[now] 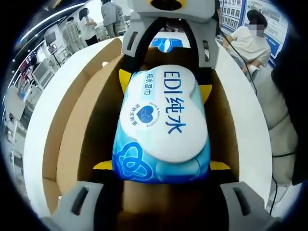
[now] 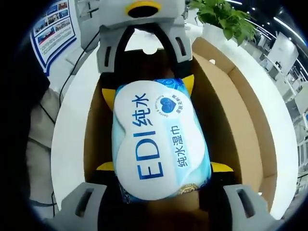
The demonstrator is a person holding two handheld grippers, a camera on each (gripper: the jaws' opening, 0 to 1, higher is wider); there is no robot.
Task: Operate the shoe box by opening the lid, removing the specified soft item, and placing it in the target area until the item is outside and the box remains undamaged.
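Blue wet wipes pack (image 1: 163,125) inside open cardboard shoe box (image 1: 72,144), left gripper (image 1: 161,166) and right gripper (image 2: 161,166) clamping its opposite ends, each facing the other

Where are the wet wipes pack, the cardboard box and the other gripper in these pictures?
wet wipes pack (image 1: 168,113), left gripper view, white label.
cardboard box (image 2: 240,120), right gripper view, inner side wall.
right gripper (image 1: 166,36), left gripper view, between its fingertips at the pack's far end.

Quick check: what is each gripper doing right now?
Left gripper: shut on the near end of the wet wipes pack, over the open box.
Right gripper: shut on the pack's other end.
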